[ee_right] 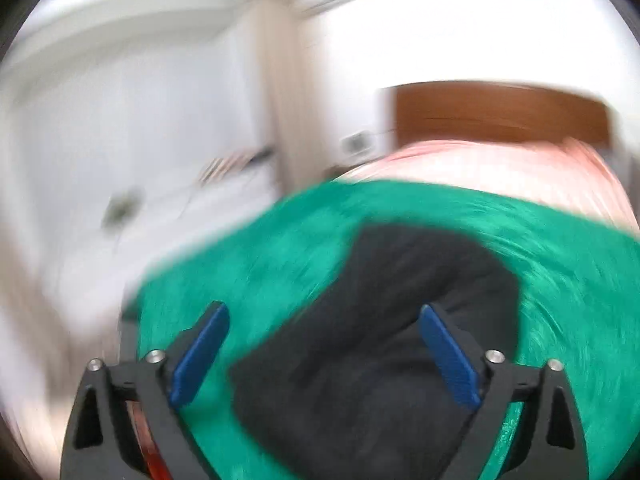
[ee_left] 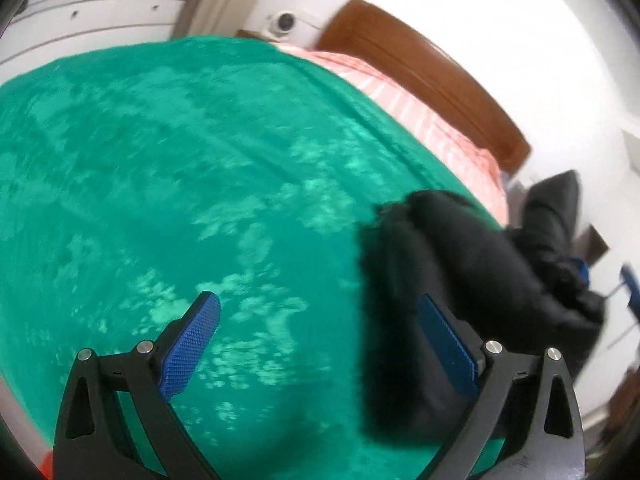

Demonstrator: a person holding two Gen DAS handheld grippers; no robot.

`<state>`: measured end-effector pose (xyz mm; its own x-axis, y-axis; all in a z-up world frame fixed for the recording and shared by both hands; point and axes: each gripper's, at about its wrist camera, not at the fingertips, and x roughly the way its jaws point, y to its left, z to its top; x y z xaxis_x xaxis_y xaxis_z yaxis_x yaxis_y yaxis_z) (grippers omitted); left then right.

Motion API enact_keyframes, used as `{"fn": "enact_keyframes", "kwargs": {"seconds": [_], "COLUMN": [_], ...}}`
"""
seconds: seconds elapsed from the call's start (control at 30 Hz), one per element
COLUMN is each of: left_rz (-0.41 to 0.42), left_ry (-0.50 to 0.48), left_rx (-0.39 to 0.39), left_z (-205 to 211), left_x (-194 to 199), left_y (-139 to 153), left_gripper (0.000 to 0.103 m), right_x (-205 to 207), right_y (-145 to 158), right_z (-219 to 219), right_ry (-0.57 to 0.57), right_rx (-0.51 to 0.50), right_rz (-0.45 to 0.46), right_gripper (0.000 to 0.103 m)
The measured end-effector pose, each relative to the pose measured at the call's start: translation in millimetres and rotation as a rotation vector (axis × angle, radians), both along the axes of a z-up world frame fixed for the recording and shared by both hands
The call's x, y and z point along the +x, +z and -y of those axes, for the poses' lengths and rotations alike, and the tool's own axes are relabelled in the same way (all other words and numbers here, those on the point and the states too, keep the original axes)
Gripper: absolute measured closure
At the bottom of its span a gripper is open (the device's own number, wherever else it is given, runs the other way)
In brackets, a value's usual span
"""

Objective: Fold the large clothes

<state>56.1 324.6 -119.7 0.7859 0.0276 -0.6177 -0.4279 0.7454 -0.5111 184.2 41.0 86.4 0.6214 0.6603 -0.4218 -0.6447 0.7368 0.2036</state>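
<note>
A black garment (ee_left: 436,280) lies bunched on the green blanket (ee_left: 180,168) near the bed's right edge. My left gripper (ee_left: 320,312) is open above the blanket, its right finger (ee_left: 448,340) over the garment's left edge, nothing held. In the blurred right wrist view the same black garment (ee_right: 380,344) lies under and between the fingers of my right gripper (ee_right: 324,328), which is open and empty. The green blanket (ee_right: 560,272) surrounds the garment.
A pink striped sheet (ee_left: 420,104) and brown wooden headboard (ee_left: 424,68) lie beyond the blanket. A white camera (ee_left: 282,22) sits by the wall. A dark object (ee_left: 554,208) stands off the bed's right side. White cabinets (ee_right: 100,128) and a beige curtain (ee_right: 276,92) stand left.
</note>
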Motion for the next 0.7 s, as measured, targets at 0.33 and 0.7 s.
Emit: {"fn": "enact_keyframes", "kwargs": {"seconds": [0.33, 0.7], "left_rz": [-0.082, -0.097], "left_ry": [-0.031, -0.039], "left_rx": [0.122, 0.111], "left_z": [13.0, 5.1], "left_x": [5.6, 8.8], "left_y": [-34.0, -43.5], "left_gripper": [0.003, 0.003], "right_x": [125.2, 87.7], "right_y": [-112.3, -172.2], "right_z": [-123.1, -168.0], "right_ry": [-0.297, -0.286], "right_rx": [-0.399, -0.591], "right_rz": [-0.164, 0.097], "right_gripper": [0.004, 0.000]}}
